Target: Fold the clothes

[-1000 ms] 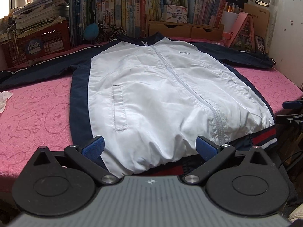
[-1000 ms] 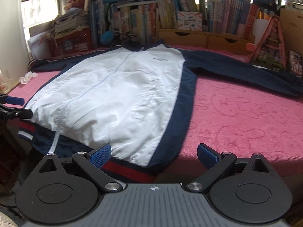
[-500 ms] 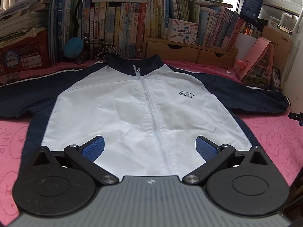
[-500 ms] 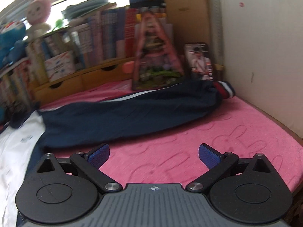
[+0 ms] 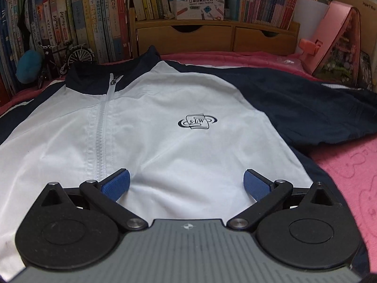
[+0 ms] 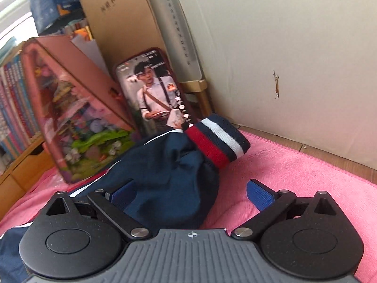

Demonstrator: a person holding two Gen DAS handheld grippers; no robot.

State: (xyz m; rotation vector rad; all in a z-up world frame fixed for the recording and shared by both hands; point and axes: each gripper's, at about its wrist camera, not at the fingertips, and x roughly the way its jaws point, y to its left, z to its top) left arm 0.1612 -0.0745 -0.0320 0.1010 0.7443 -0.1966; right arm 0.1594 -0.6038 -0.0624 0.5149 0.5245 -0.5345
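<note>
Jacket (image 5: 165, 141) hem hidden behind left tool (image 5: 186, 184).

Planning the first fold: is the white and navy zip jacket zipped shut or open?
Zipped shut: the white and navy zip jacket has its zipper closed up to the collar.

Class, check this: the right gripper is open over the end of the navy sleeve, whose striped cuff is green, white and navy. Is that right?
Not quite. In the right wrist view the cuff is striped red, white and navy, not green. The rest holds: the right gripper is open over the end of the navy sleeve.
</note>
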